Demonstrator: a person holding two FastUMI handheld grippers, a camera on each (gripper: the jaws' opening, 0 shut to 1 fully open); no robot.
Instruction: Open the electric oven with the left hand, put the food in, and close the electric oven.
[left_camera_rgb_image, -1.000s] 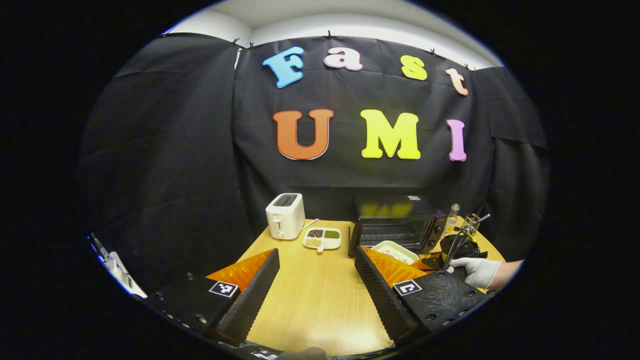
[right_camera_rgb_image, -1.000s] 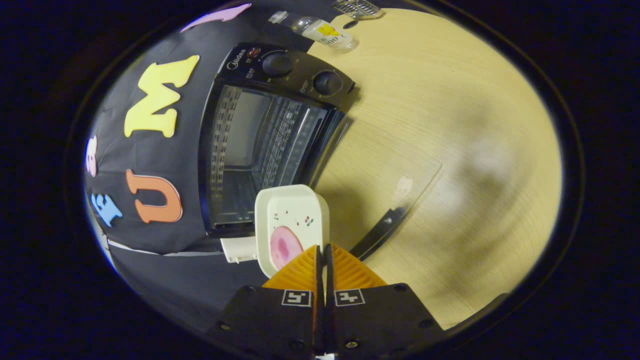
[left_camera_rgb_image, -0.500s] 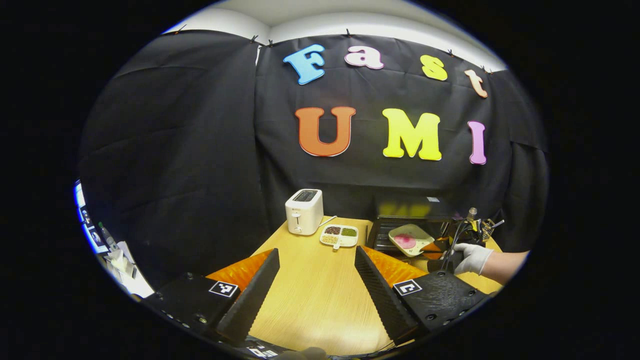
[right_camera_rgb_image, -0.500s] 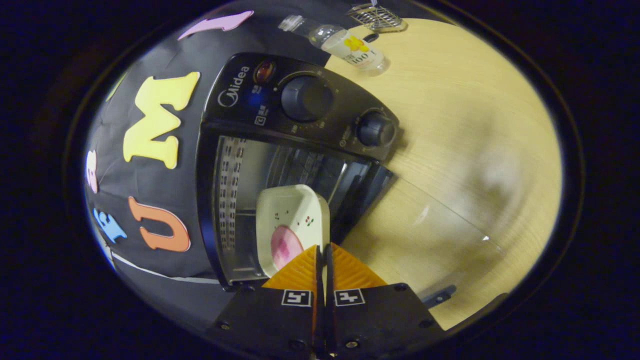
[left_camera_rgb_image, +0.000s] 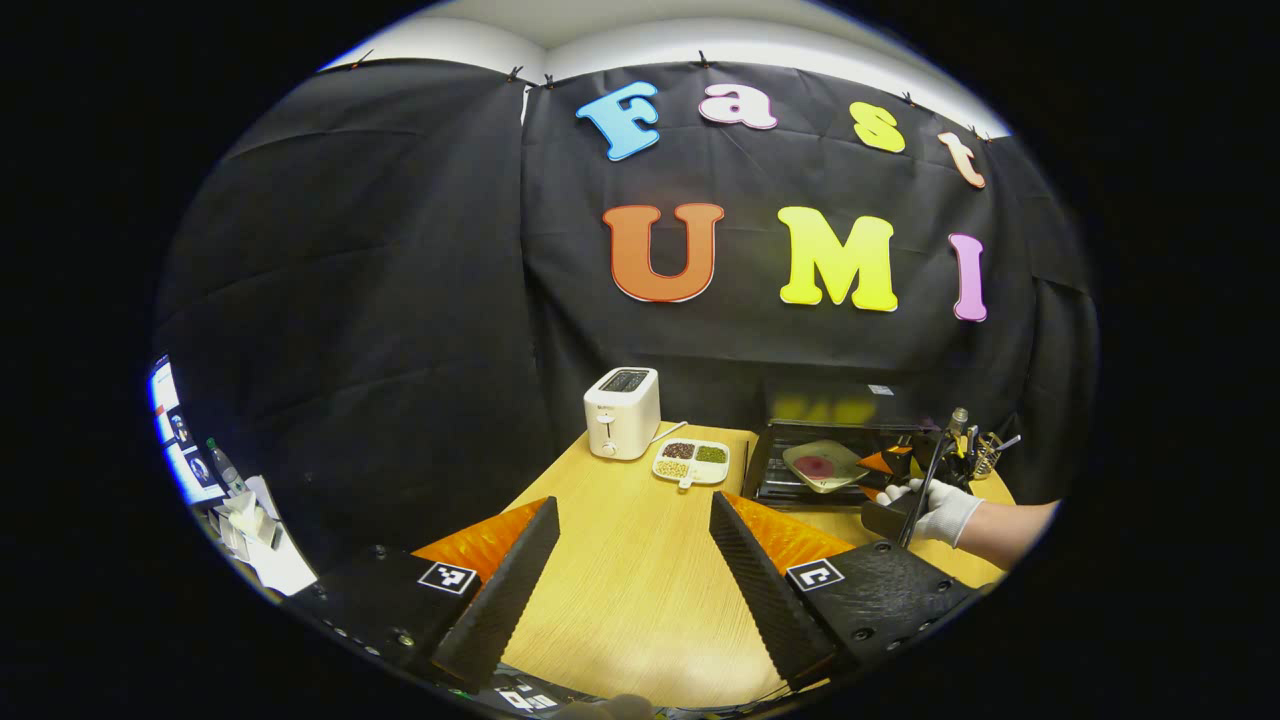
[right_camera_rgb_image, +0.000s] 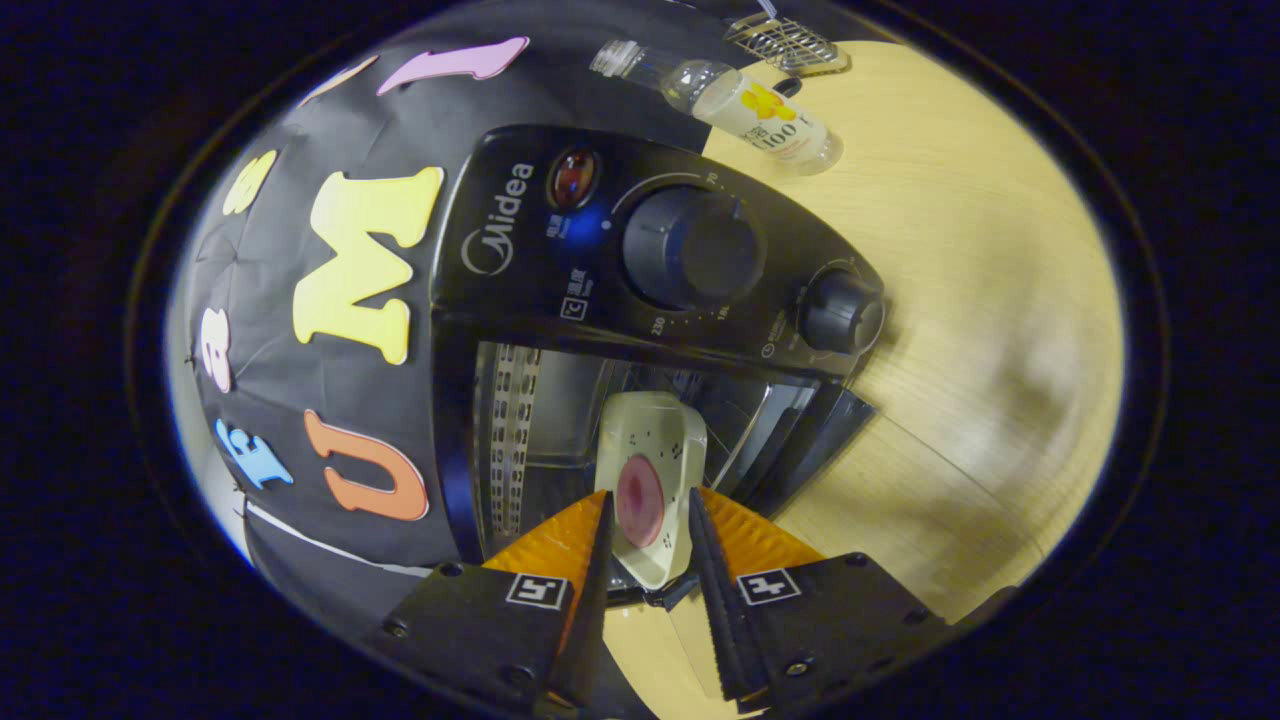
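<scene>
Left claw (left_camera_rgb_image: 632, 560) held low, level, fingers spread wide, nothing between them. Right claw (right_camera_rgb_image: 645, 560) rolled sideways, fingers parted. Ahead and right of left claw: gloved hand (left_camera_rgb_image: 940, 508) gripping right claw's handle, bare forearm trailing right.

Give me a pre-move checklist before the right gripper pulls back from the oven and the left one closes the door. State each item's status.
1. Oven door open: ok. The electric oven shows its cavity open.
2. Dish inside the cavity: ok. The white dish with the pink food sits in the opening.
3. Dish released: ok. The right gripper has its fingers spread apart either side of the dish.
4. Dish resting flat on the rack: cannot tell.
5. Left gripper ready: ok. The left gripper is open, over the wooden table, well short of the oven.
6. Door path free: not ok. The gloved hand and right gripper are at the oven mouth.
</scene>
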